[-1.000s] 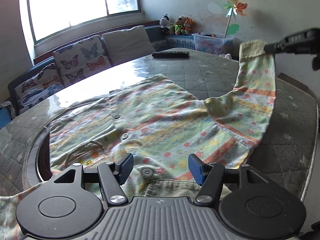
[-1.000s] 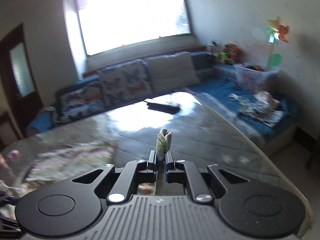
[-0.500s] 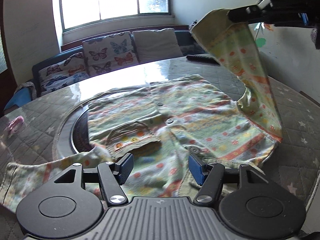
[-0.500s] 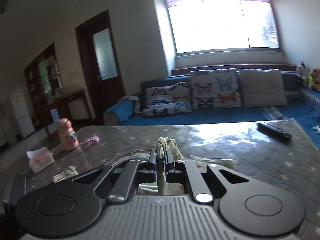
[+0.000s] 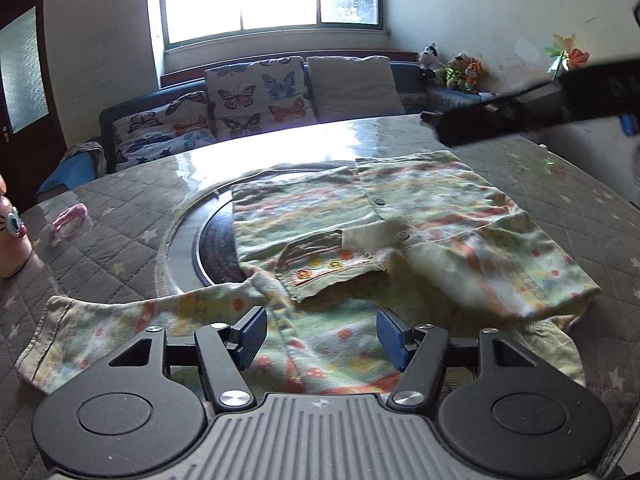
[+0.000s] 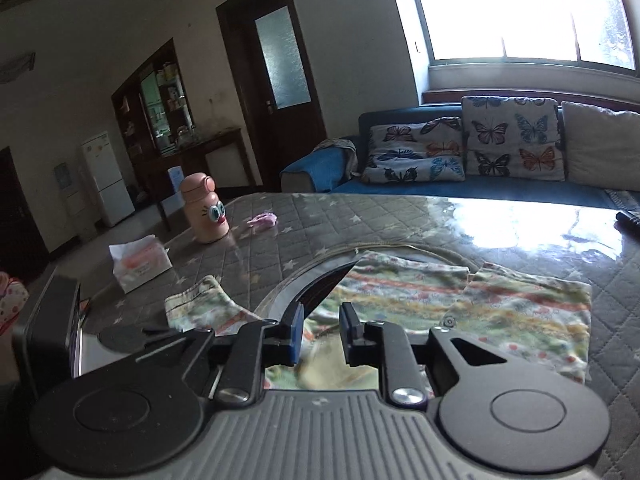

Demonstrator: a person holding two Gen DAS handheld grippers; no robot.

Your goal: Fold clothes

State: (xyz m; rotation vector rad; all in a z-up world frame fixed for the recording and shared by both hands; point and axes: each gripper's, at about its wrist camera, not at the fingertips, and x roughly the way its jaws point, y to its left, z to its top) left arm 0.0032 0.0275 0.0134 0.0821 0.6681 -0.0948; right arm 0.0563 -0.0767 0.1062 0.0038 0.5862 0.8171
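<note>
So the table point(image 5: 120, 240) is carrying the shirt point(image 5: 400, 208) spread flat, right sleeve point(image 5: 500, 264) lying folded across its front. The left sleeve point(image 5: 132, 320) is sticking out to the near left, running sideways, right by the left gripper point(image 5: 318, 334), which is gaping empty. The right gripper point(image 6: 320, 336) is hanging parted too, gripping nothing.
</note>
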